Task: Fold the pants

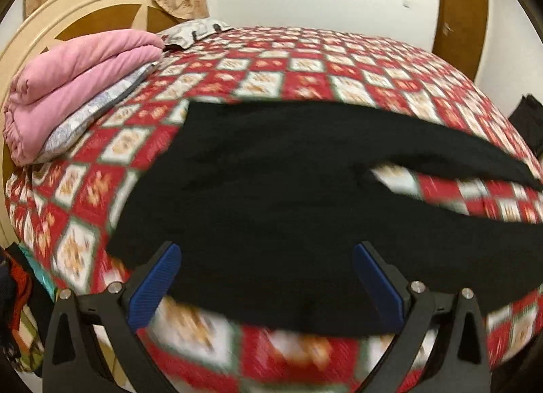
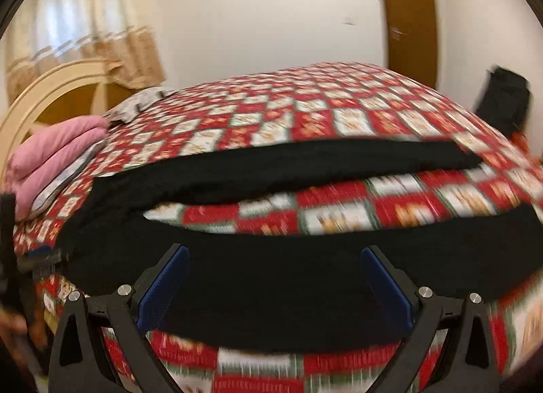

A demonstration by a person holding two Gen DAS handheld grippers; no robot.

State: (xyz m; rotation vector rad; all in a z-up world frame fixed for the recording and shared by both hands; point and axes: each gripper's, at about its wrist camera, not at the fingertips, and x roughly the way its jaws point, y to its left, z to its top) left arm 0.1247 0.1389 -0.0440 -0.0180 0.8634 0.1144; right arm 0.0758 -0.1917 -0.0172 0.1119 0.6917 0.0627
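Observation:
Black pants point(image 1: 271, 189) lie spread flat on the red and white checked bedspread point(image 1: 254, 67), waist toward the left, two legs running right with a gap of bedspread between them. My left gripper point(image 1: 266, 253) is open, its blue pads point(image 1: 154, 287) wide apart over the near edge of the waist part, nothing clamped. In the right wrist view the pants point(image 2: 271, 274) show both legs; my right gripper point(image 2: 275, 253) is open above the near leg. The left gripper point(image 2: 39, 258) shows at the far left by the waist. Both views are motion-blurred.
A folded pink blanket point(image 1: 74, 80) on a pale pillow sits at the head of the bed by the cream headboard point(image 1: 44, 19). Another dark garment point(image 2: 505, 101) hangs at the bed's far right corner. A brown door point(image 2: 407, 19) and curtains point(image 2: 85, 12) stand behind.

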